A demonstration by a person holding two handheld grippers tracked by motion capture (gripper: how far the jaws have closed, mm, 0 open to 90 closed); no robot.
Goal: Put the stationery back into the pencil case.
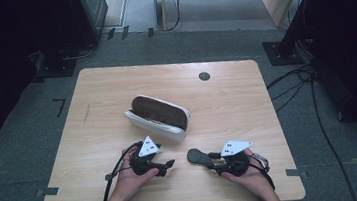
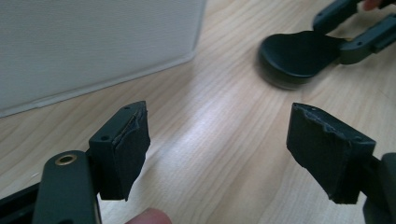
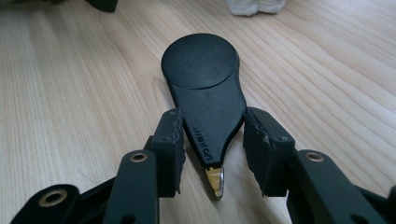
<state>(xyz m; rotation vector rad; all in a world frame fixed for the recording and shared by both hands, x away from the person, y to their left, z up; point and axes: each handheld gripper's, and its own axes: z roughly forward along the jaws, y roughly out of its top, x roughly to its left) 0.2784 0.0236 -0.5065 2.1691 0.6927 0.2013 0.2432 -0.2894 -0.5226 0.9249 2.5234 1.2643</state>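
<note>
Near the table's [image 1: 114,82] front edge, the right gripper [image 3: 212,140] clamps the black paddle-shaped tool [image 3: 205,88] by its narrow end, the left gripper [image 2: 219,140] gapes empty, and the open case [image 1: 158,116] mid-table awaits it.

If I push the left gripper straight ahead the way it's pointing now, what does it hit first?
Probably the round end of the black paddle-shaped object held by the right gripper. The left gripper, open with nothing between its pads, points across bare table toward it; the white case lies off to the side.
</note>
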